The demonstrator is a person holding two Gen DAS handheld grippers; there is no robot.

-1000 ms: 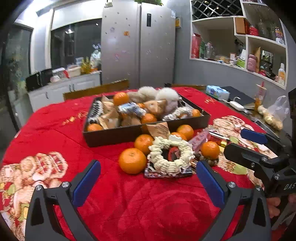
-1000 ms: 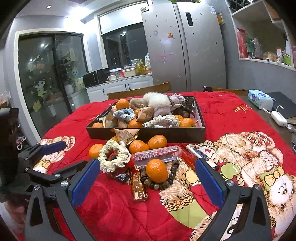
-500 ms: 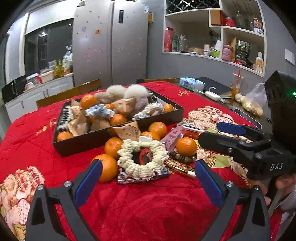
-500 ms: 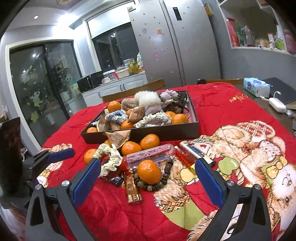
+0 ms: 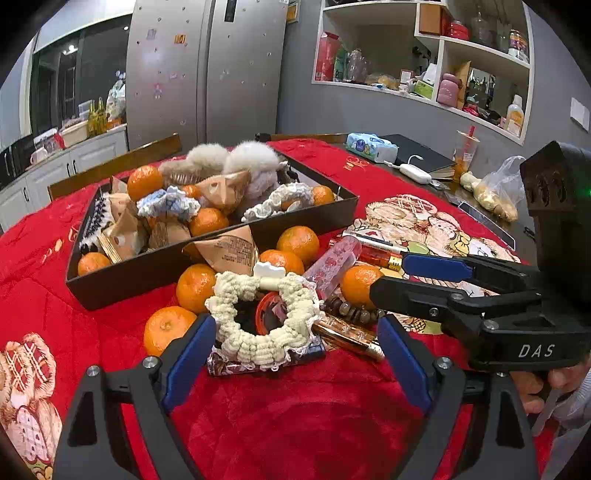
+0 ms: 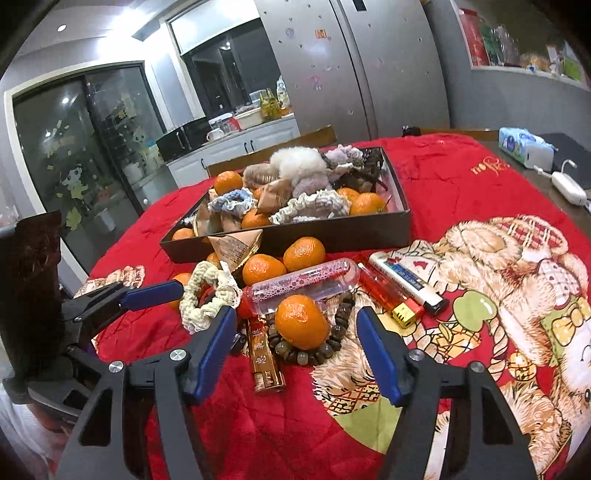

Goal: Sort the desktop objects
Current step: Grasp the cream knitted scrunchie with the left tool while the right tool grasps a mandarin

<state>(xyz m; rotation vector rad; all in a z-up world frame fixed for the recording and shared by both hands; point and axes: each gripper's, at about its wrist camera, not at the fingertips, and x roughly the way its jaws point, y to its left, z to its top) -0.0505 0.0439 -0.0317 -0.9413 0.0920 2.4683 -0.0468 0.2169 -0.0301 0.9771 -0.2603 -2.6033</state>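
A grey-walled kitchen lay beyond the tongs: a steel double-door refrigerator (image 5: 207,70) stood straight ahead, white cabinets (image 6: 236,147) and dark glass doors (image 6: 85,147) to its left, cluttered open shelves (image 5: 424,48) right, under recessed ceiling lights (image 6: 62,27).

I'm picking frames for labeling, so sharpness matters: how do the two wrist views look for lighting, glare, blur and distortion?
Left wrist view: dim, warm indoor light; cream scrunchie and nearby oranges sharp; strong fisheye bends the fridge and shelves; corners black. Right wrist view: blown-out ceiling lights top left, reflections on the glass door; orange on the bead bracelet crisp, no motion blur.
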